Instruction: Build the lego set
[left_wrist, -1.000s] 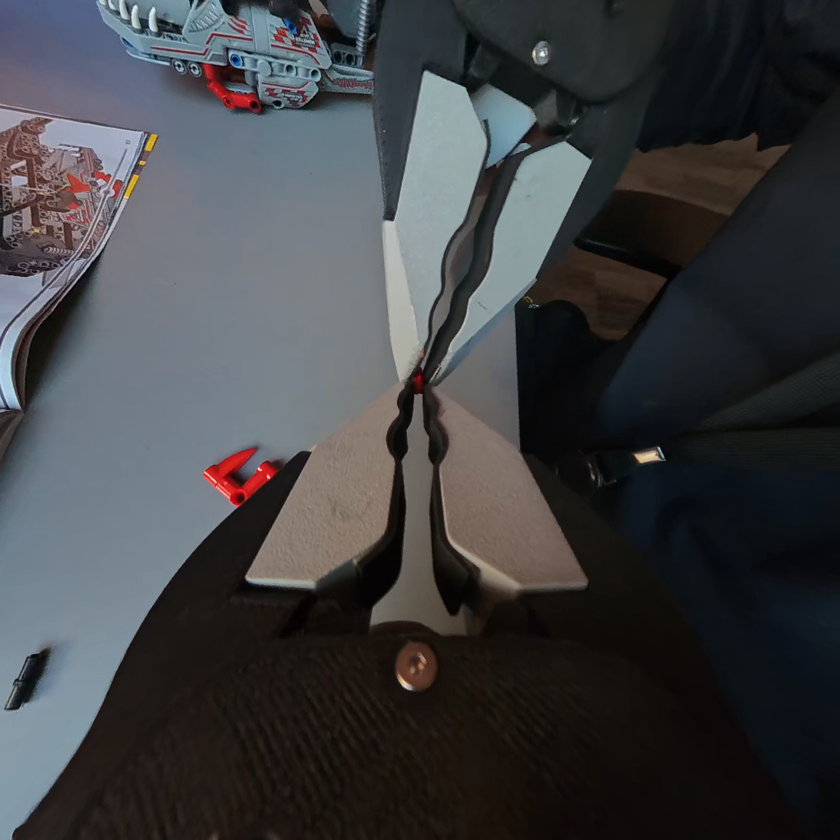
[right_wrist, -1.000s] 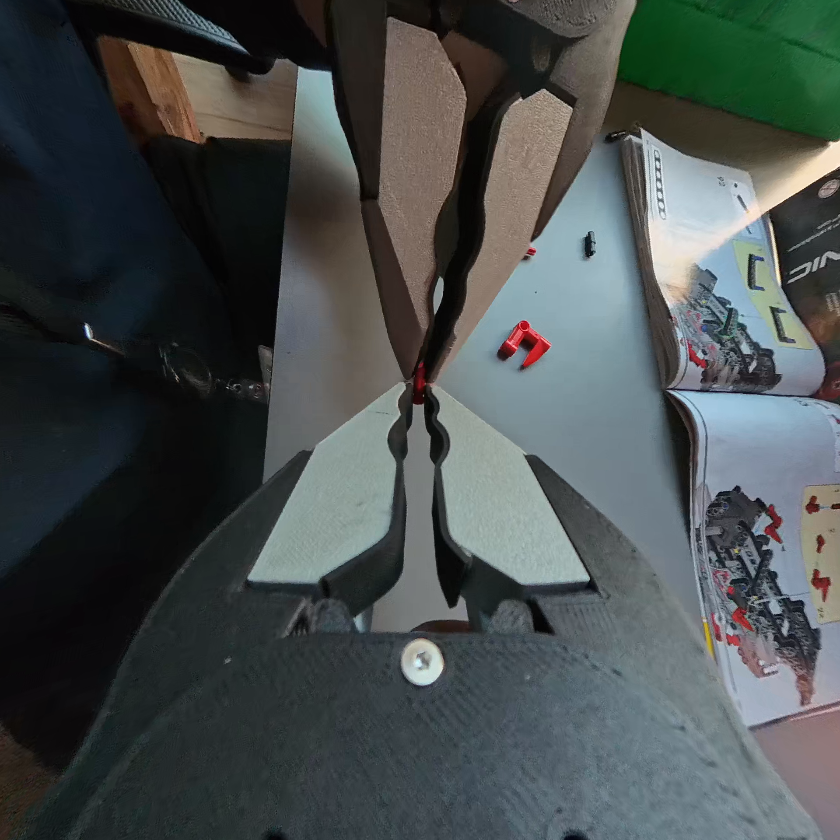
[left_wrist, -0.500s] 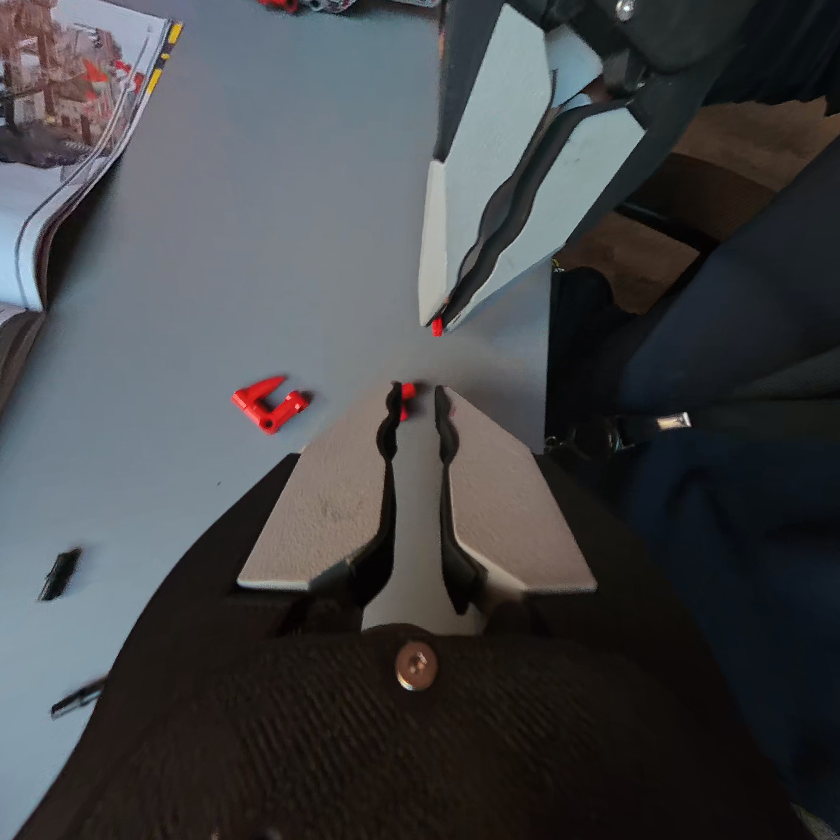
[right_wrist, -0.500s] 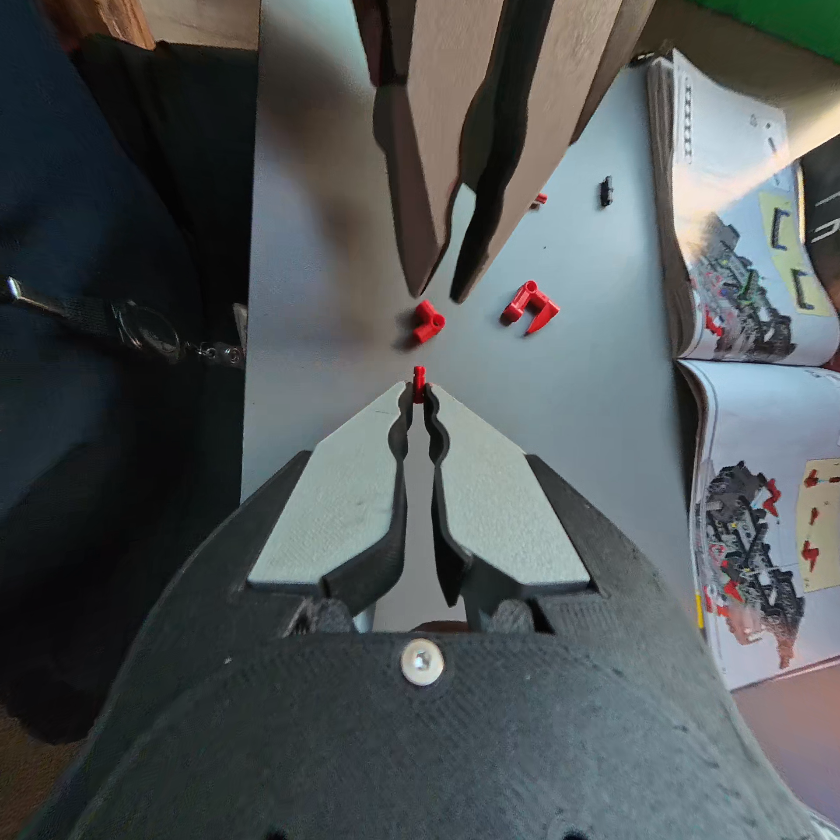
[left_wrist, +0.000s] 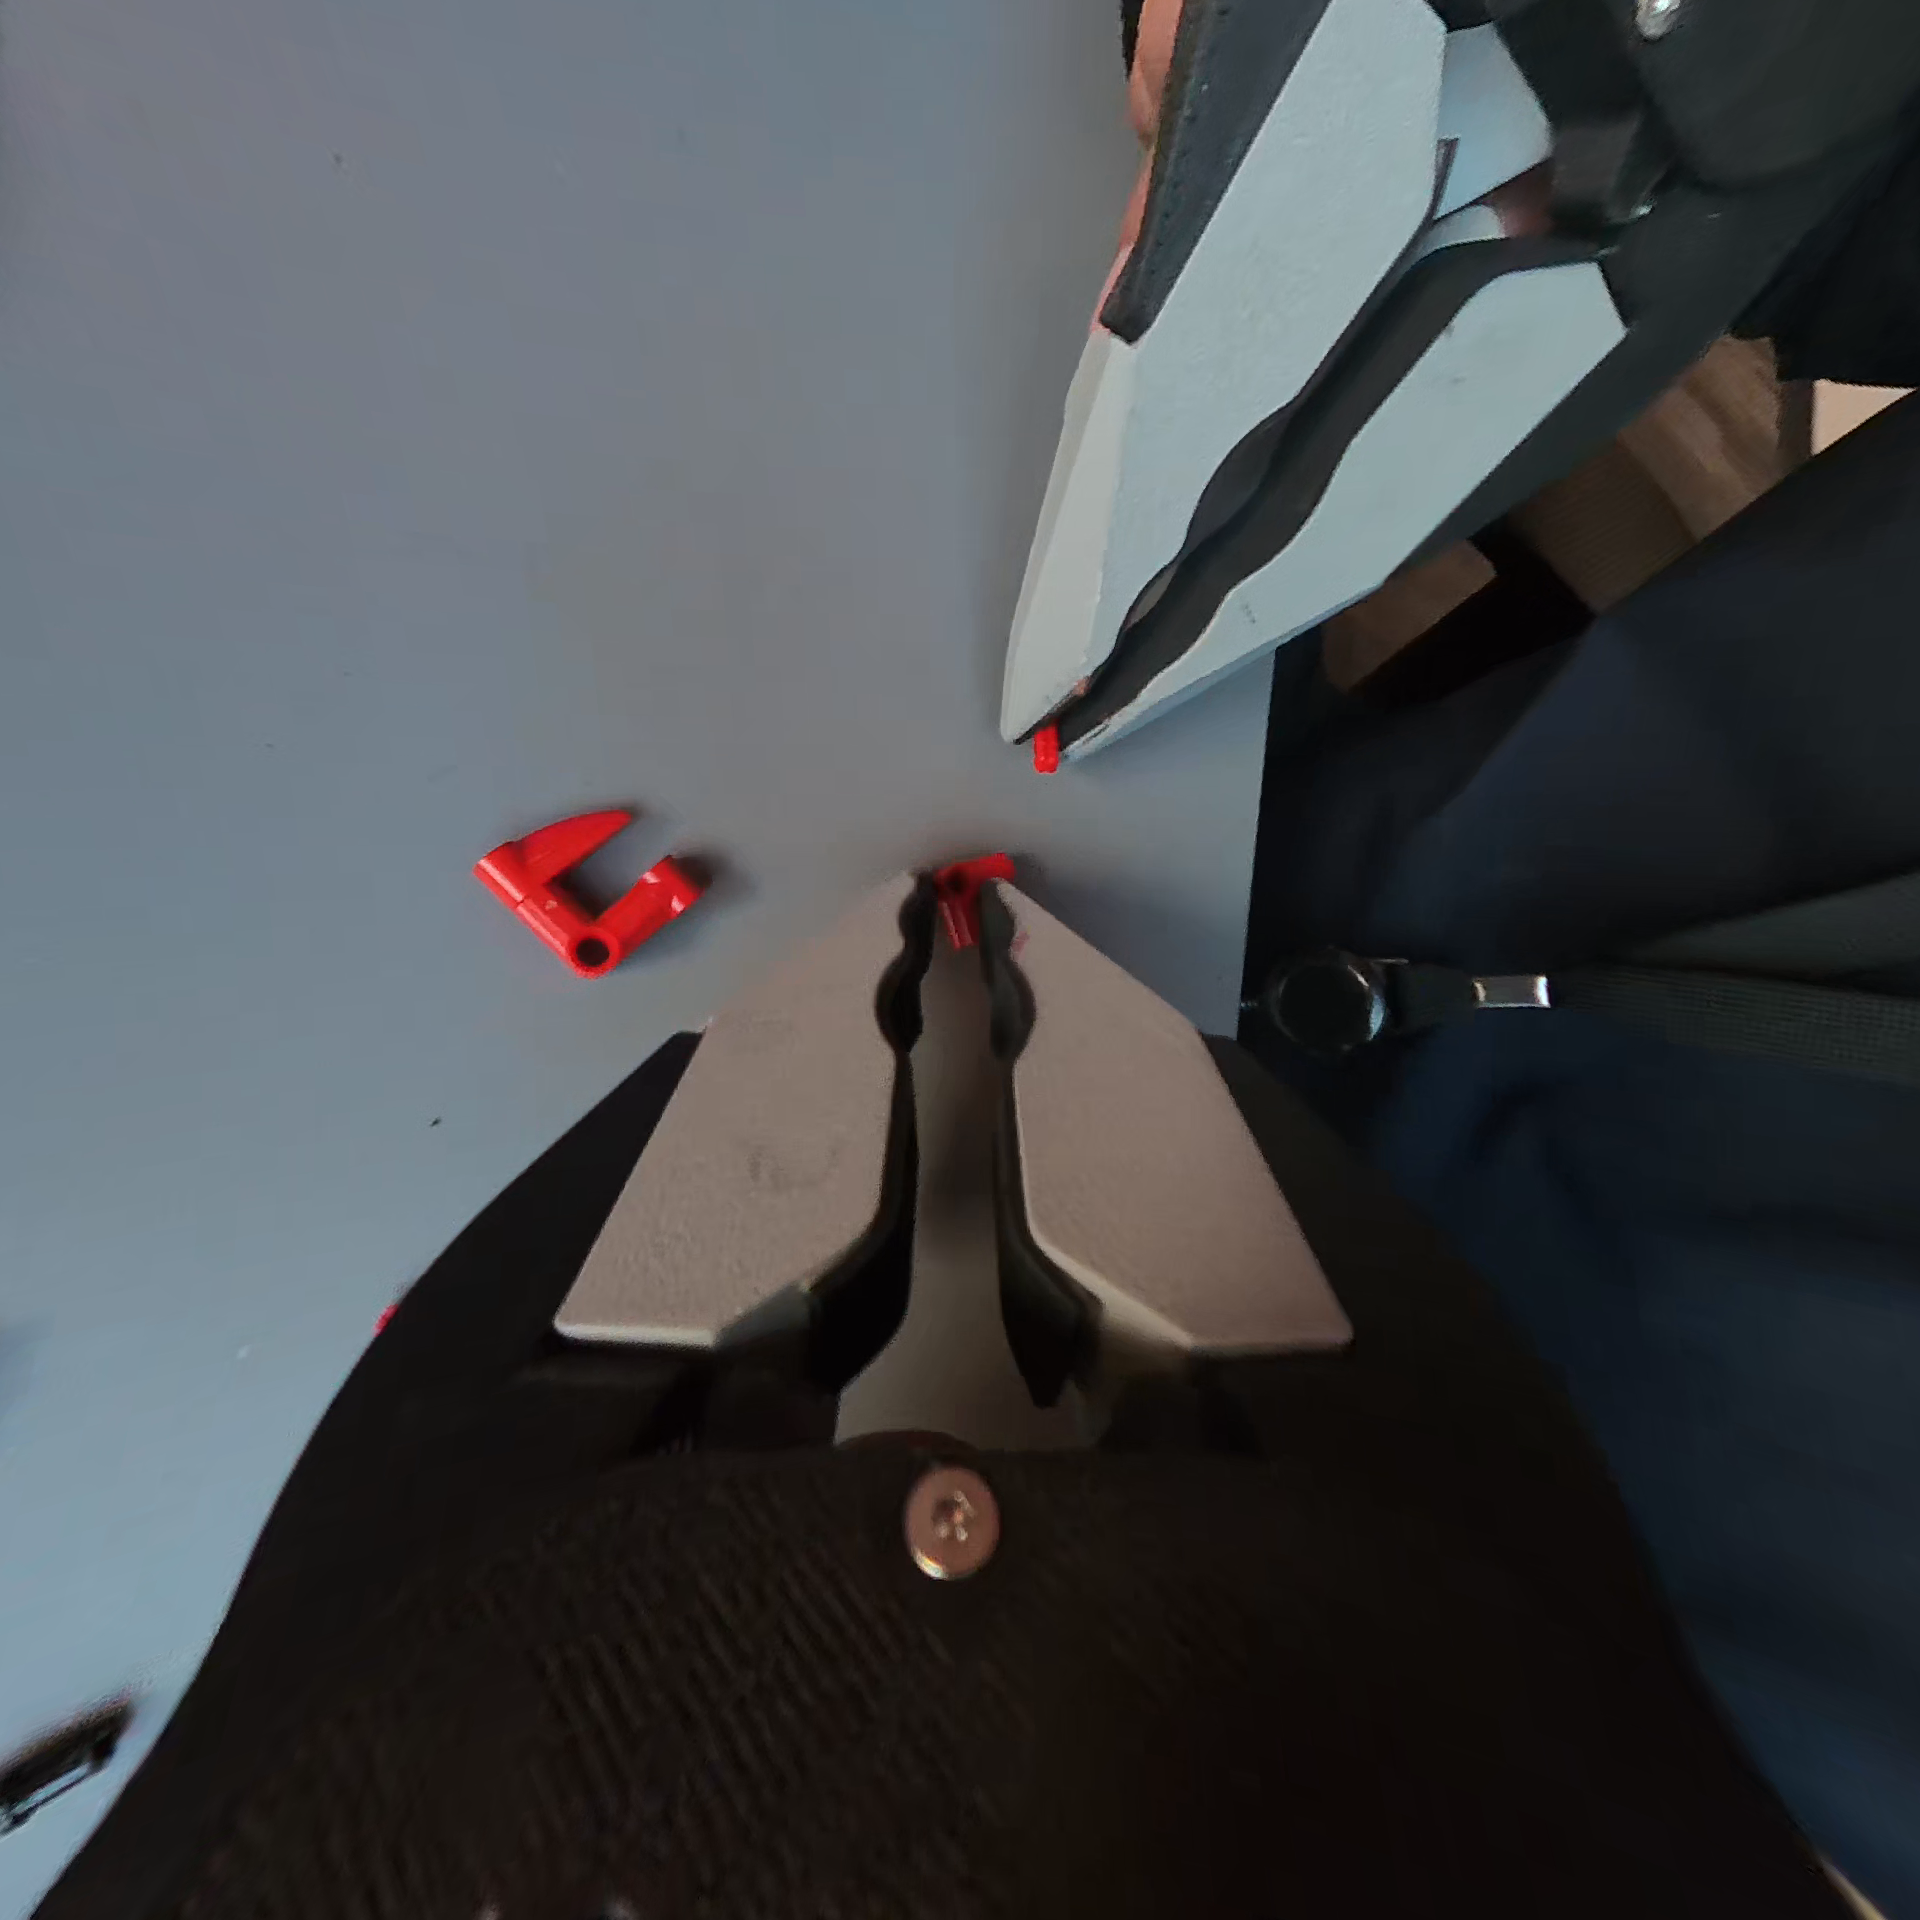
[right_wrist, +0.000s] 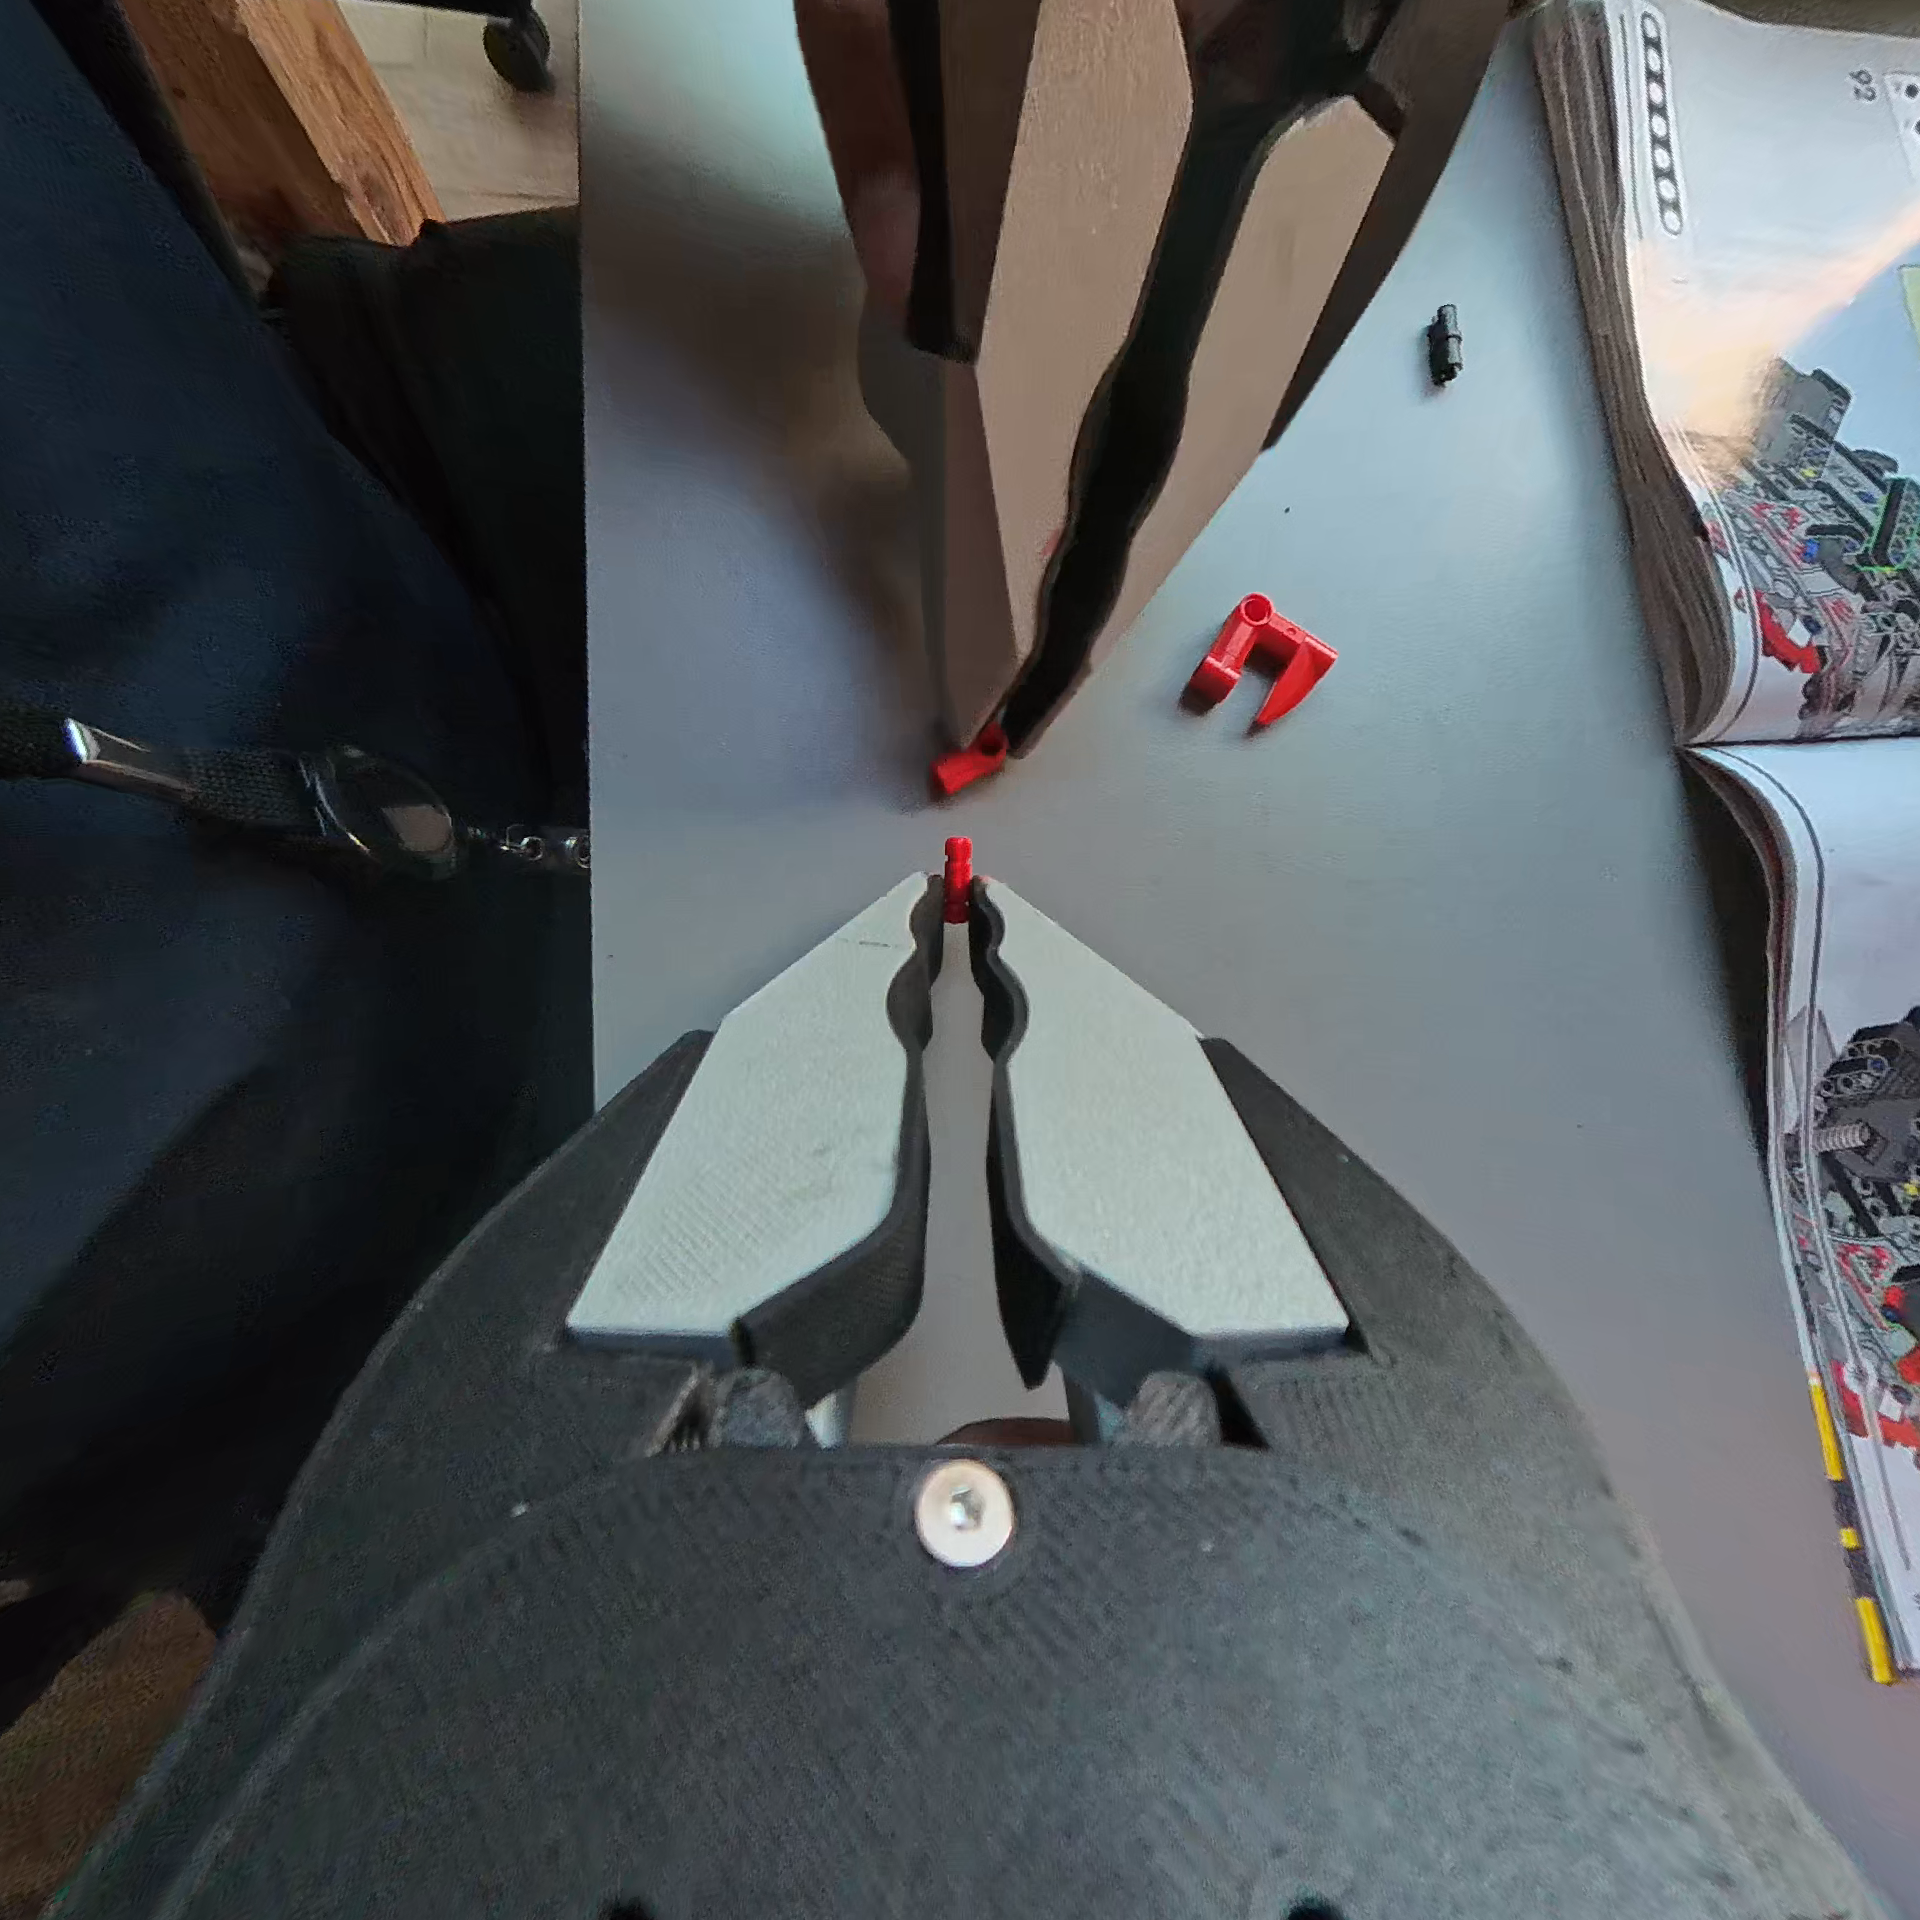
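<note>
Right gripper (right_wrist: 958, 883) jaws pinched on red pin (right_wrist: 957, 871), long axis pointing fwd at red connector (right_wrist: 968, 760). Connector down on surface (right_wrist: 1351, 1039) nr its person-side edge, between left gripper (left_wrist: 956, 883) jaws; grip vs. loose: can't tell.

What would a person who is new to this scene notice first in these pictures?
First, the two tools facing tip to tip above the grey table: the right tool pinches a small red pin, and the left tool is around a red connector lying on the table. Next, a bright red claw-shaped piece lies beside them, and an open instruction booklet lies at the table's edge.
</note>
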